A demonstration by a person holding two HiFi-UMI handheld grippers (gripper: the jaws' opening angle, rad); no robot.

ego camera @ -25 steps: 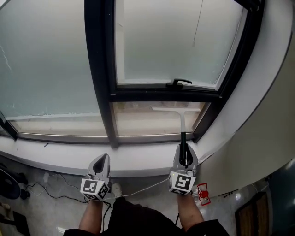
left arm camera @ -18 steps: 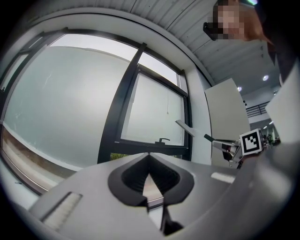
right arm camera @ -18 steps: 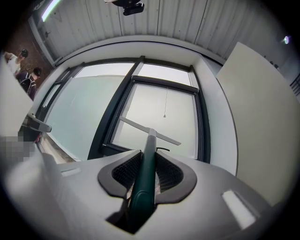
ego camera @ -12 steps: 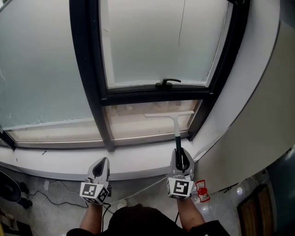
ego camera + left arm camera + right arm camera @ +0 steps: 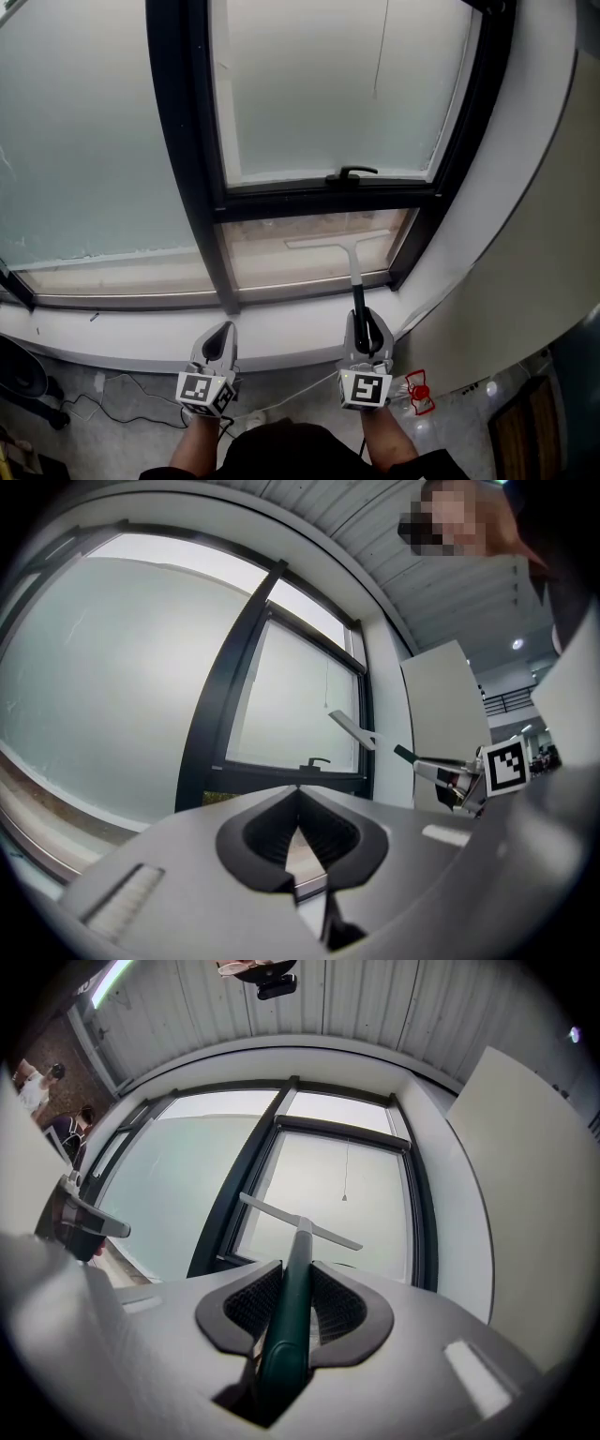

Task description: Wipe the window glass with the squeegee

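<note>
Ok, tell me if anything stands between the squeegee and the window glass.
Nothing visible does. The right gripper has its tongs shut on the squeegee, whose blade lies before the lower pane with only open air between. The window handle sits higher, on the frame, clear of it.

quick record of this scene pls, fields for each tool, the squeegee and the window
left tool: shut, empty, held by the sill
right tool: shut on the squeegee's handle
squeegee: dark handle, pale blade at the top, in front of the small lower right pane; contact with the glass unclear
window: frosted glass, dark frame
latch handle: black, just above the blade
sill: white, curved
</note>
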